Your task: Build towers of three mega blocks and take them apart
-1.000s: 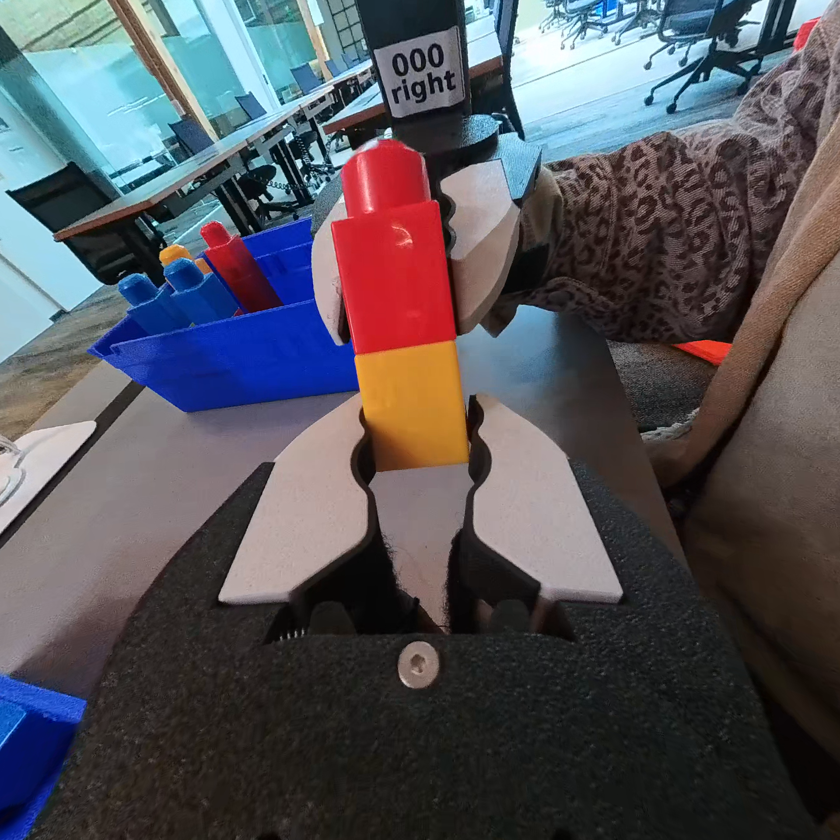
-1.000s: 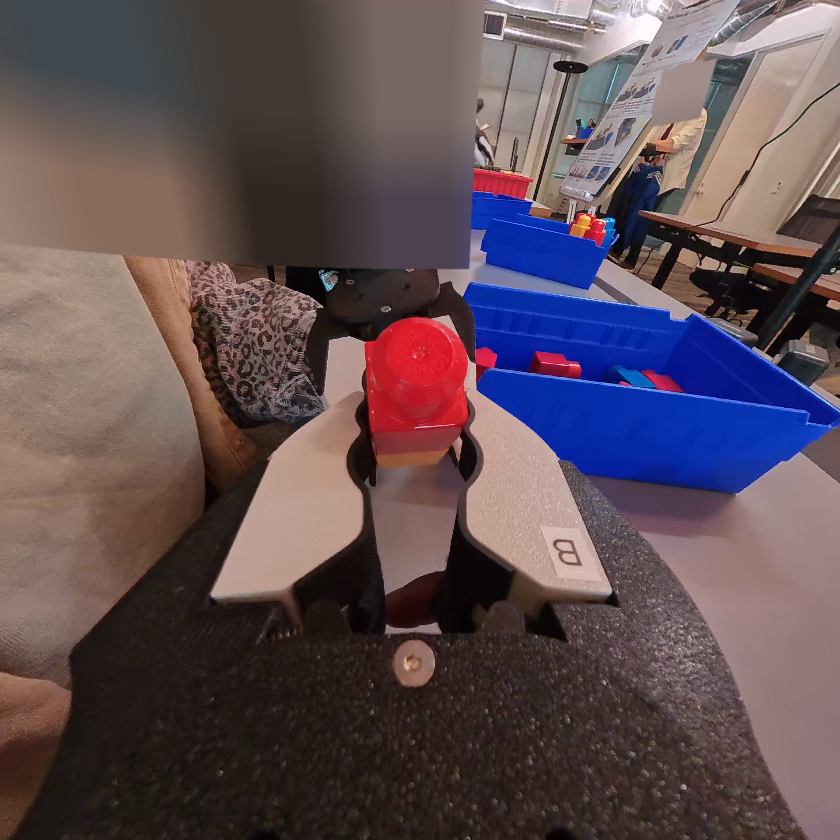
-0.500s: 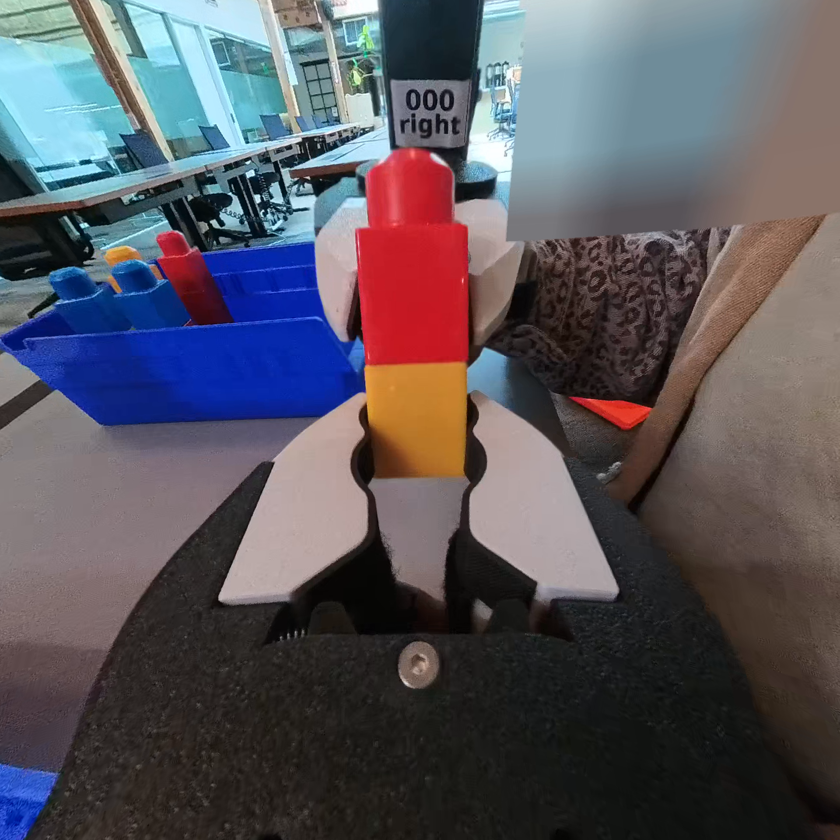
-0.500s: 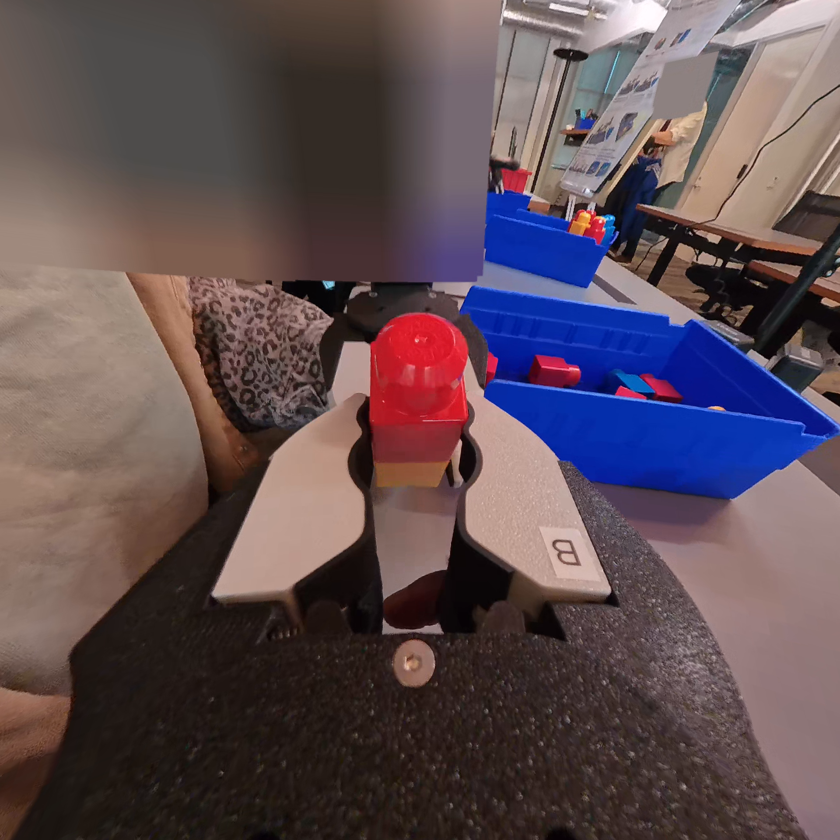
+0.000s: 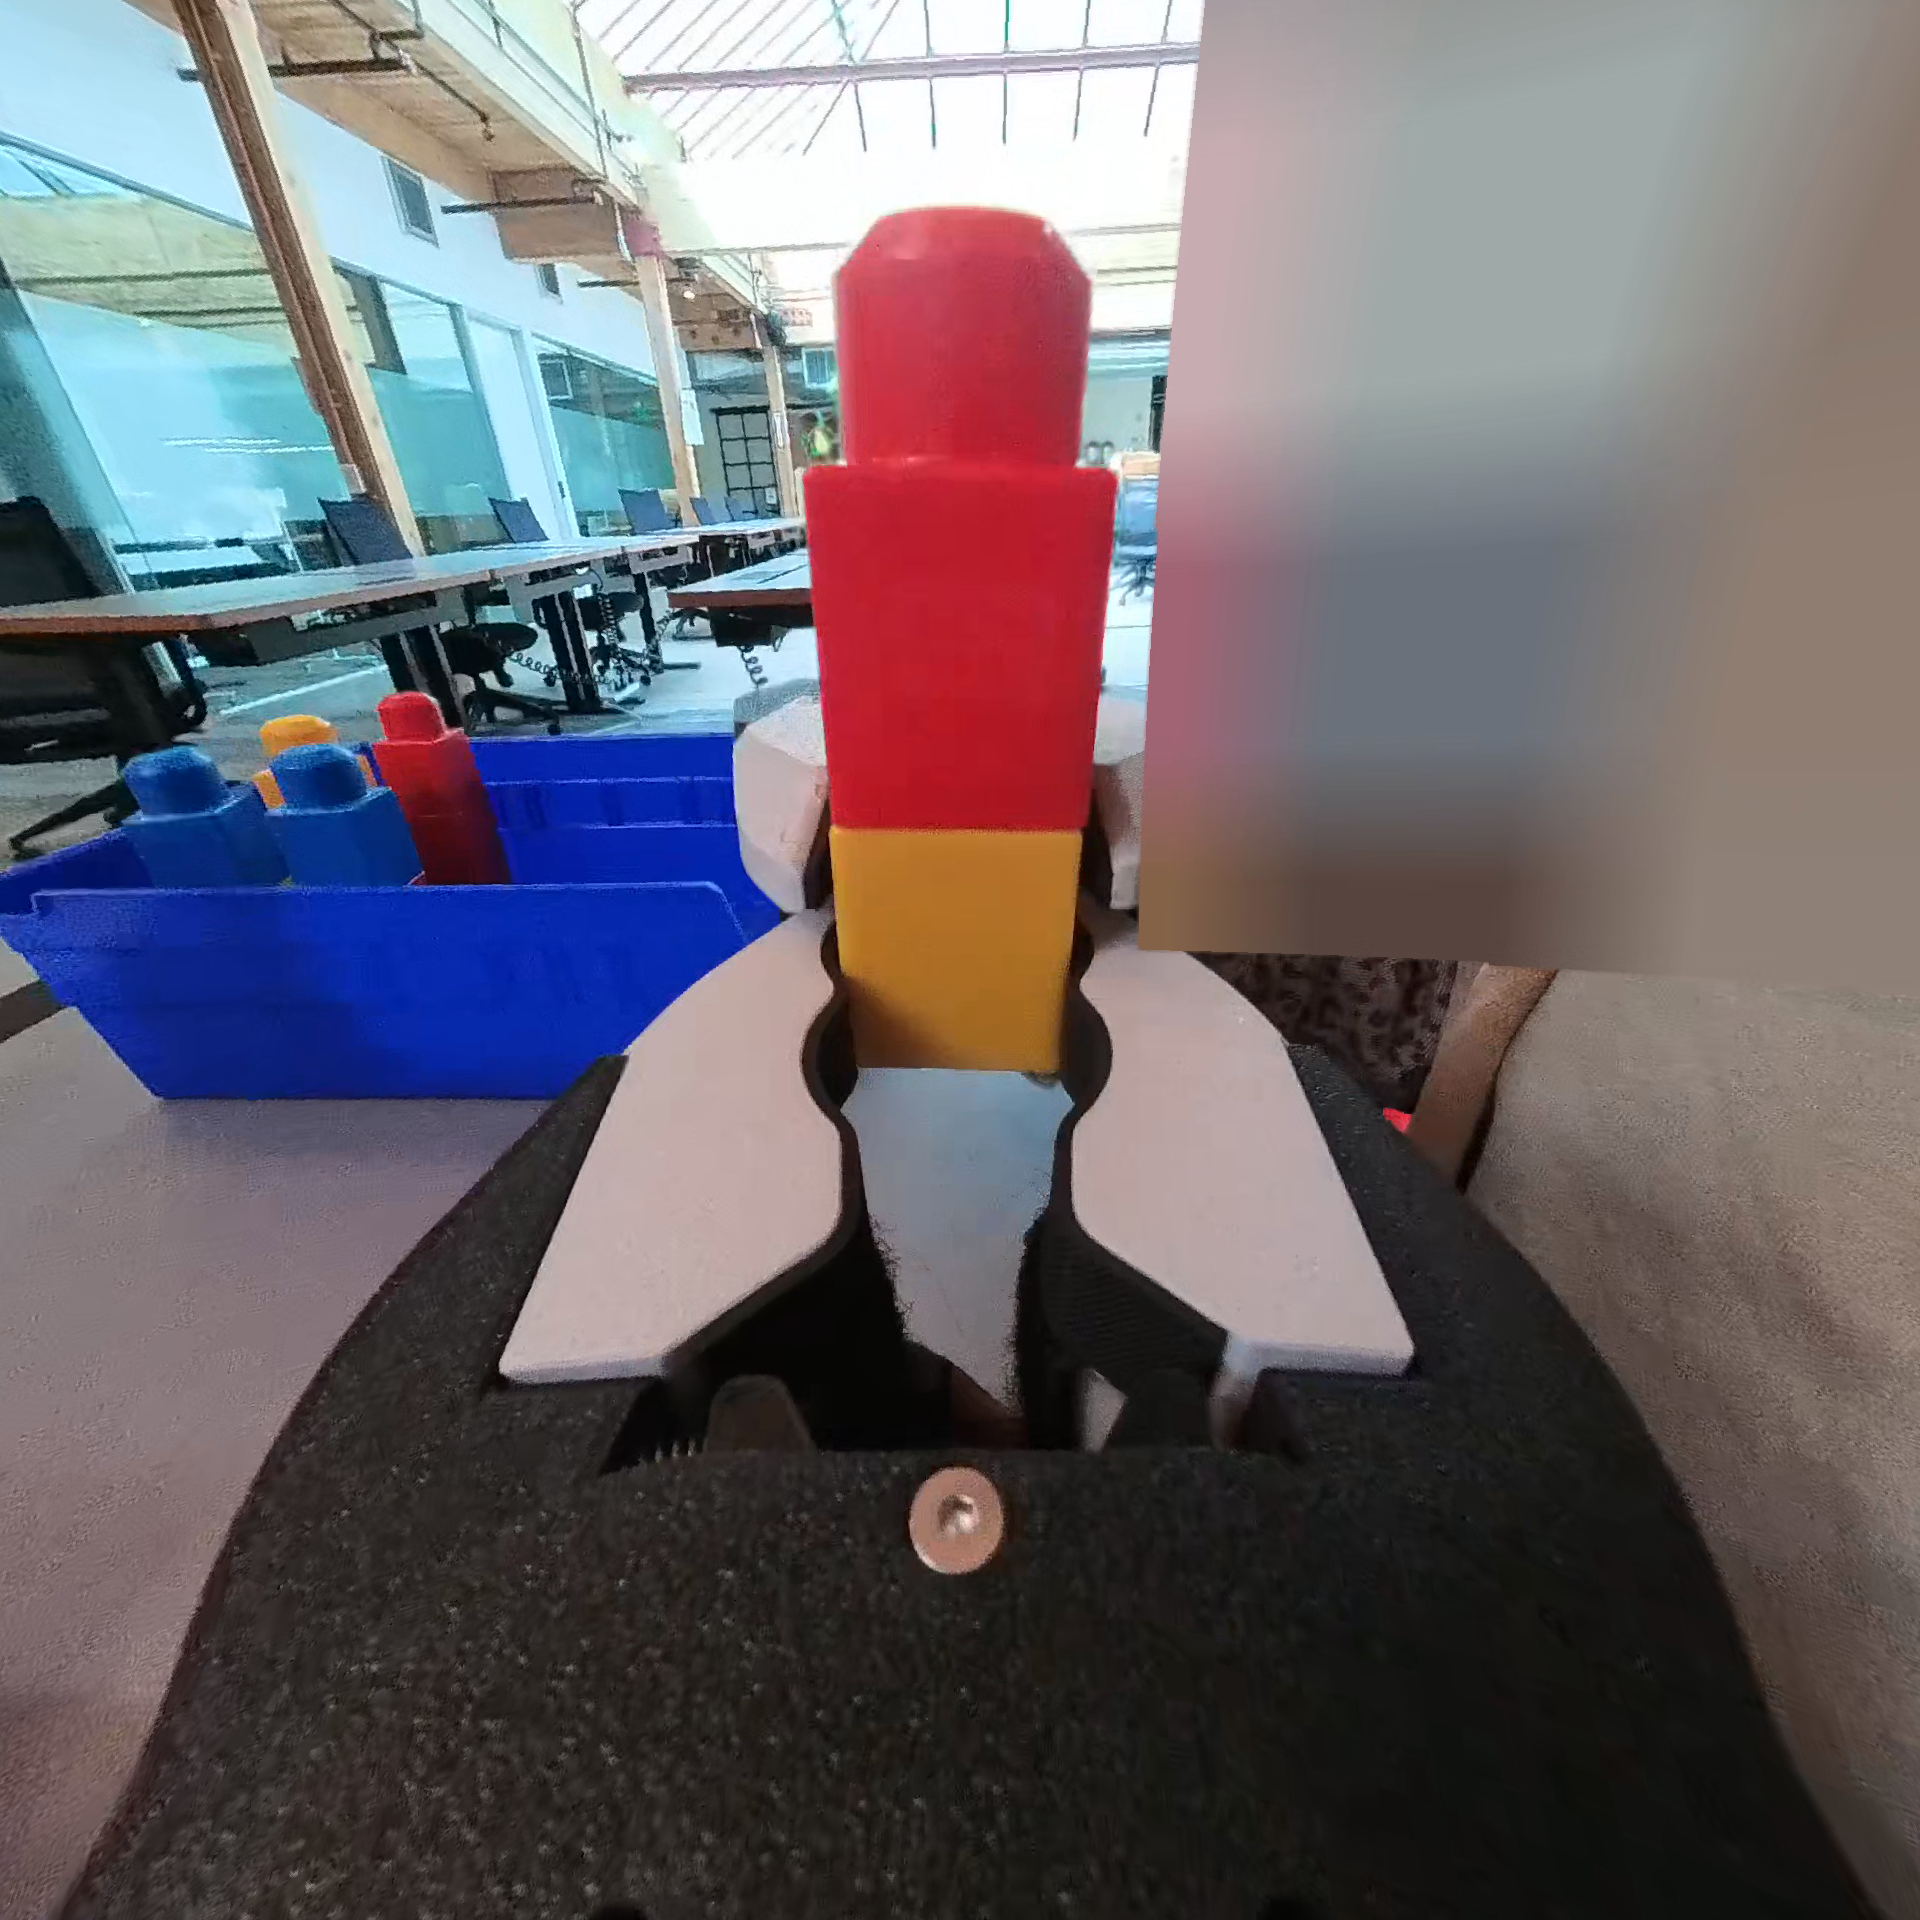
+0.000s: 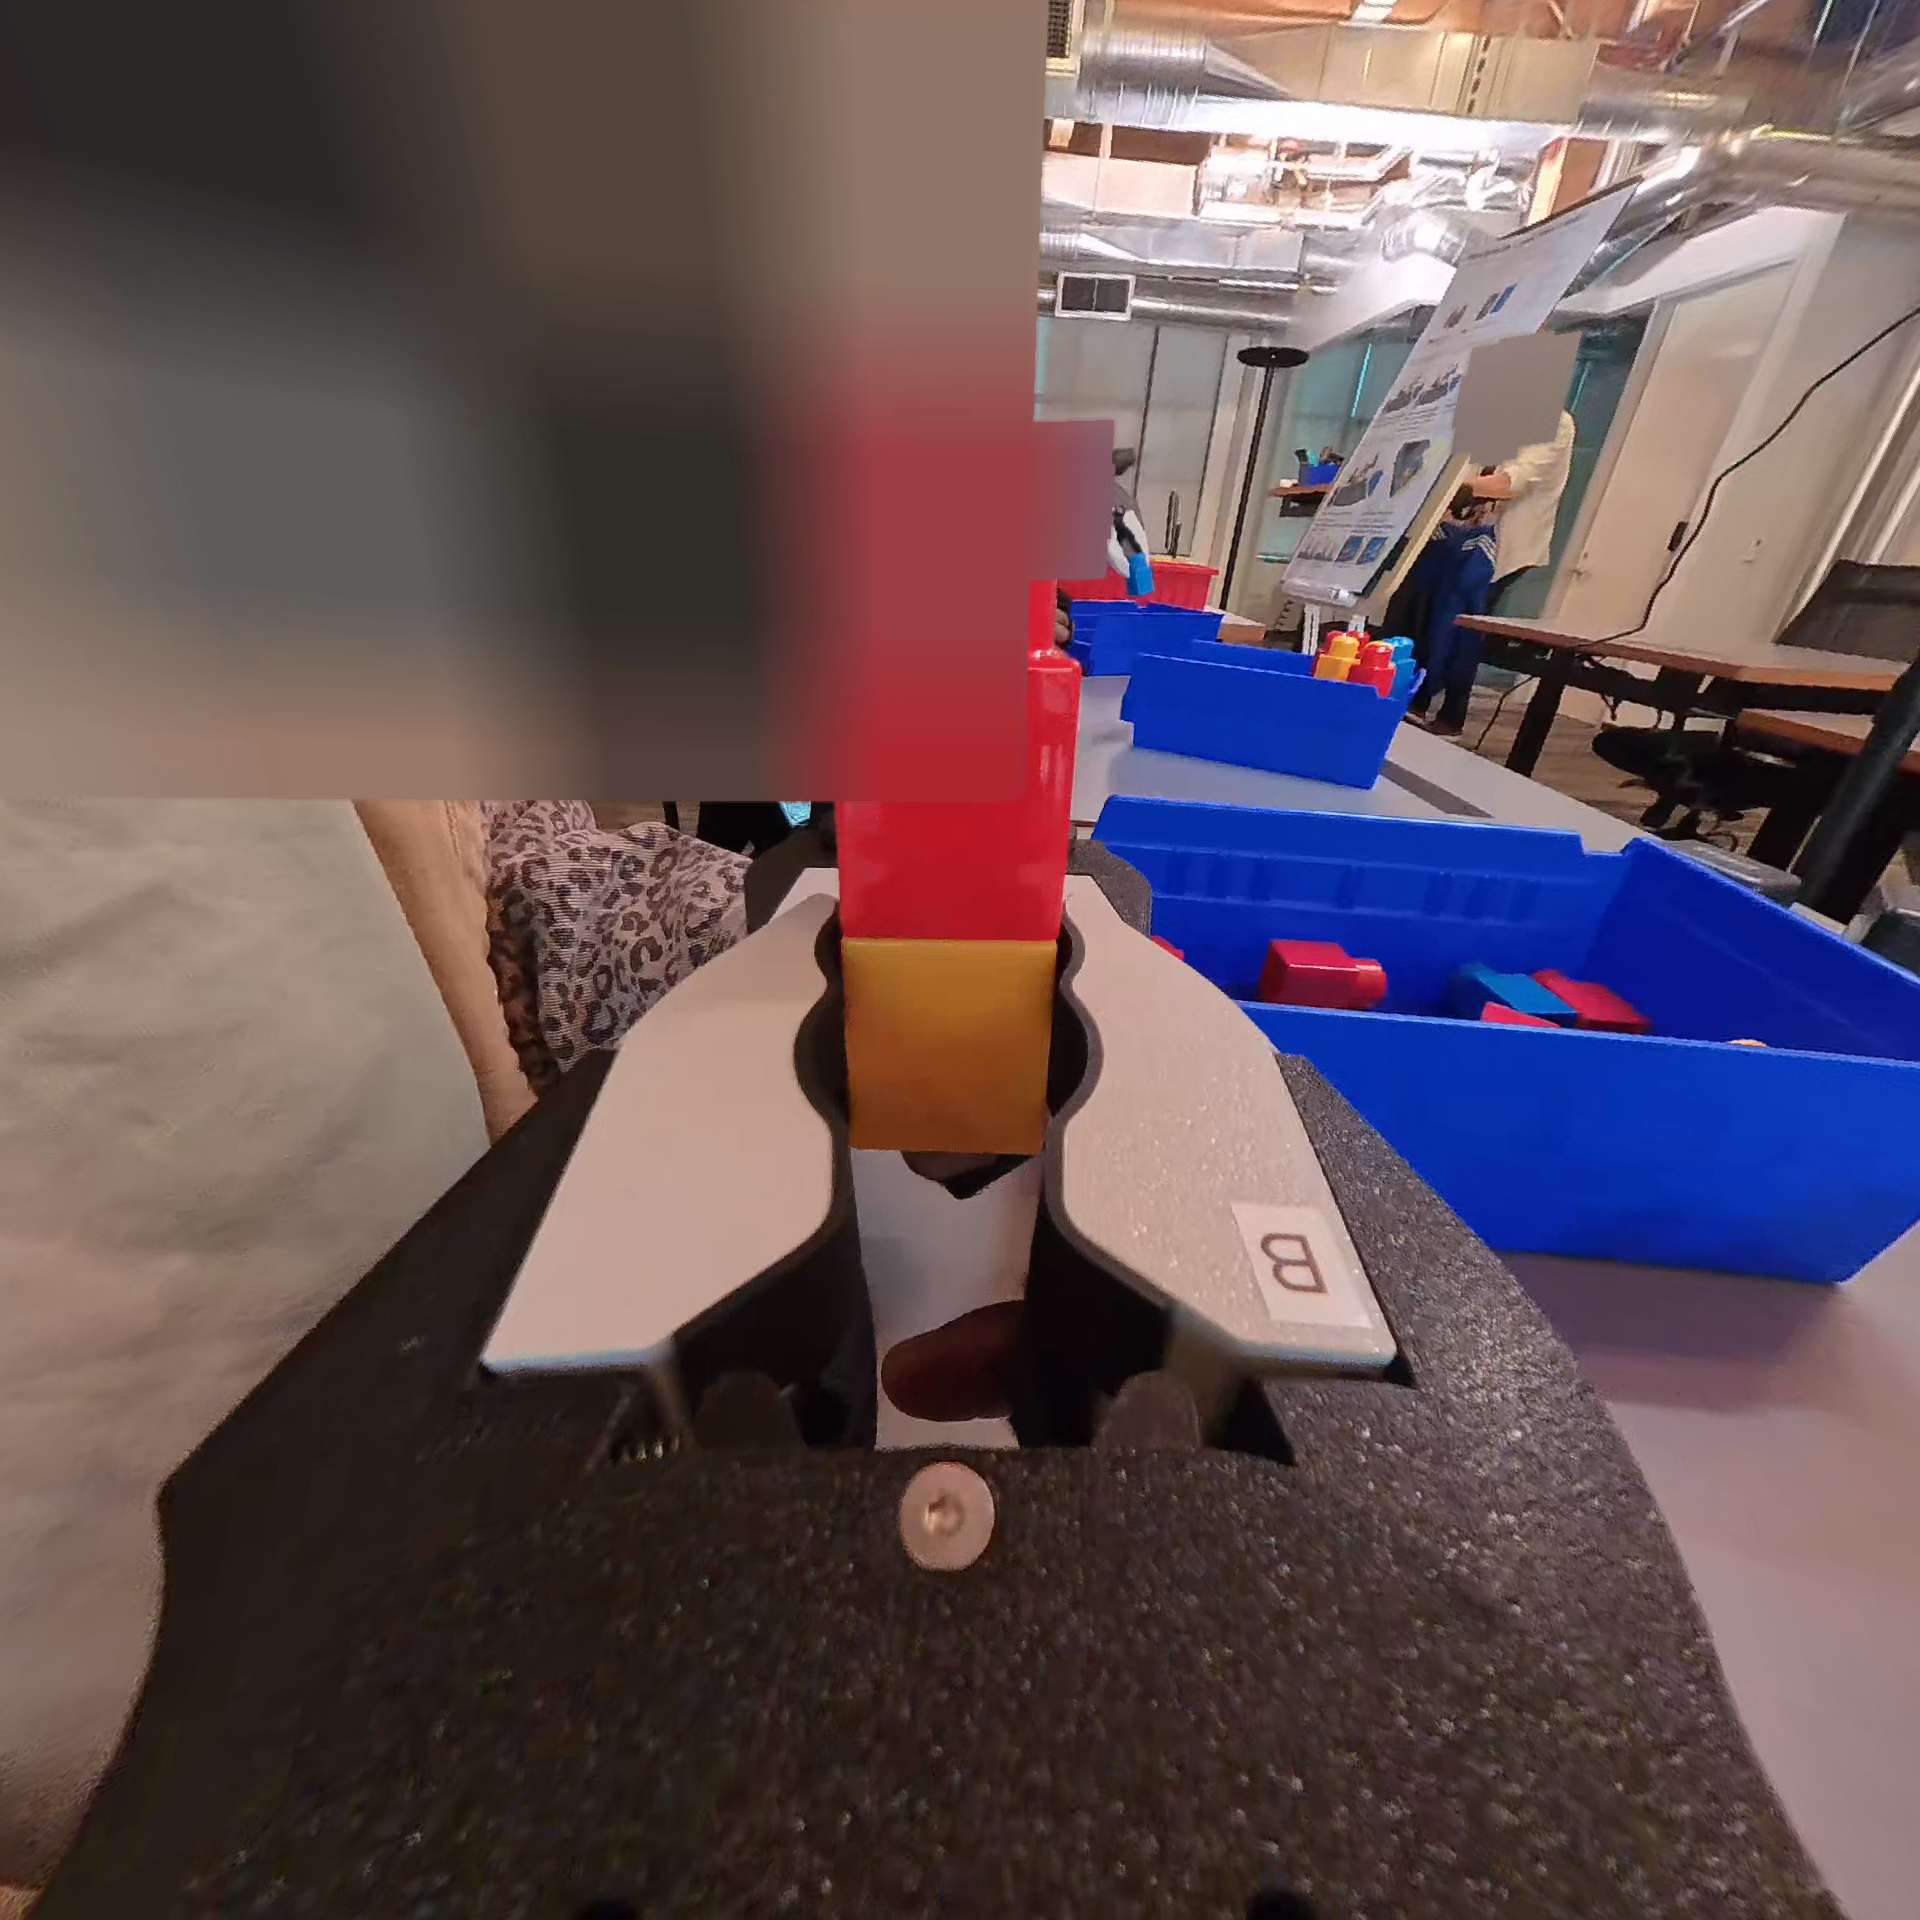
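My left gripper [image 5: 951, 997] clamps the glossy yellow block [image 5: 951, 945]. My right gripper [image 6: 948, 1023] seems to pinch it too, below the red block [image 5: 954, 649]. The smooth plastic stack stands upright, round stud on top.

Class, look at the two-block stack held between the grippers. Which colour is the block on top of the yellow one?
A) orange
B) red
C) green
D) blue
B: a red block with its round stud up sits directly on the yellow block in the left wrist view.

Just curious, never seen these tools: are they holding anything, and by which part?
Both grip one two-block stack. The left gripper pinches the yellow block by its sides; the right gripper also clamps the stack, at the seam with the red block.
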Demonstrator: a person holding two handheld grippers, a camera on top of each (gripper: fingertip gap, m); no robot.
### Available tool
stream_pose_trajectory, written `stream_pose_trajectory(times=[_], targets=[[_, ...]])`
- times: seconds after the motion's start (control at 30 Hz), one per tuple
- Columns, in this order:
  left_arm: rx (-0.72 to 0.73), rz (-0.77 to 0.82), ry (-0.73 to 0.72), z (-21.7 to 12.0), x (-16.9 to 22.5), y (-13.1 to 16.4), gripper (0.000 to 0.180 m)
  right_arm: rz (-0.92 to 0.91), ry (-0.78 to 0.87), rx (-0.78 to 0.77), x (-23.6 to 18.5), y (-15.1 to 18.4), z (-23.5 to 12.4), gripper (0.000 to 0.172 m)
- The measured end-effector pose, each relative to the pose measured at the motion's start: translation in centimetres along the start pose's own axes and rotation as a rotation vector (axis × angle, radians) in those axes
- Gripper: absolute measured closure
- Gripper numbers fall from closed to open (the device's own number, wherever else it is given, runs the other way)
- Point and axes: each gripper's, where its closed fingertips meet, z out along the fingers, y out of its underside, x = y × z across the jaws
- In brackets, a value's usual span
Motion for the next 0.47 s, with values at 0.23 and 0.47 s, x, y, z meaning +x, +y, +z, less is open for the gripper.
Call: stream_pose_trajectory(times=[0.23, 0.47], targets=[[-0.351, -0.016, -0.191, -5.2, -4.2, 0.8, 0.127, -0.057, 0.112, 0.006, 1.7, -2.0, -2.2, 0.135], [-0.988, 0.128, -0.381, -17.3, -13.8, 1.6, 0.127, -0.068, 0.111, 0.006, 1.9, -2.6, -3.1, 0.136]])
